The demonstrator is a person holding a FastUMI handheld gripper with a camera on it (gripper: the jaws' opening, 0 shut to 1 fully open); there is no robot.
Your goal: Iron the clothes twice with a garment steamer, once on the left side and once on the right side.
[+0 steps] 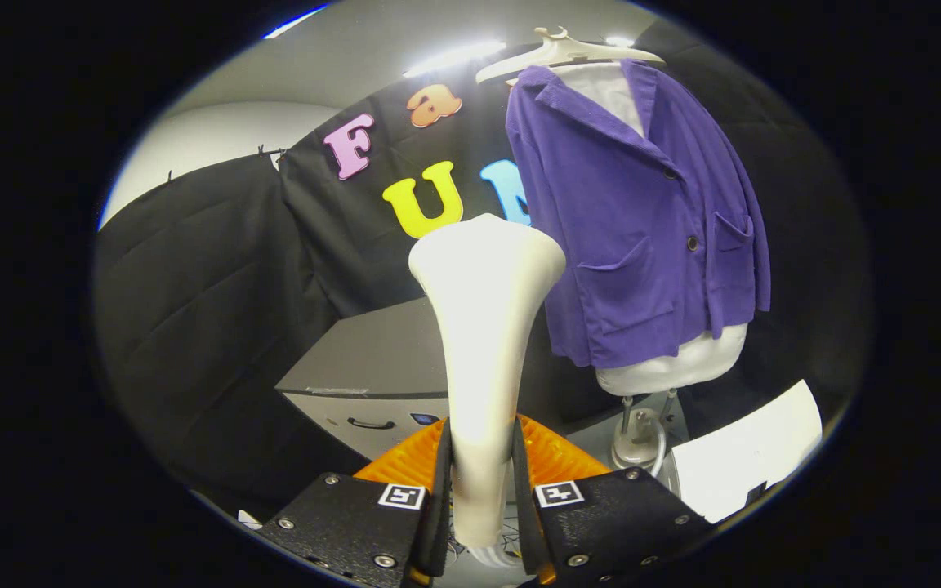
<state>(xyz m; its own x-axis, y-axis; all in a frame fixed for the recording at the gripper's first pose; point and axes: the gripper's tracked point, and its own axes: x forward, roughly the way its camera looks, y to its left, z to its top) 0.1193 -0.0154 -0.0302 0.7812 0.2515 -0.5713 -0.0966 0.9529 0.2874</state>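
In the gripper view, the gripper holds the white flared-head garment steamer upright, both fingers pressed on its handle. The purple corduroy jacket hangs on a white mannequin torso beyond the fingers and to their right, seemingly well apart from the steamer's head.

Steamer base hidden between the tongs; at four o'clock, white sheet cut off (contents unreadable).

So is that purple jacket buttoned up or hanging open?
Buttoned, at least lower down: the purple jacket hangs closed on its hanger, front panels overlapping, collar spread. The gripper is shut on the steamer, apart from it.
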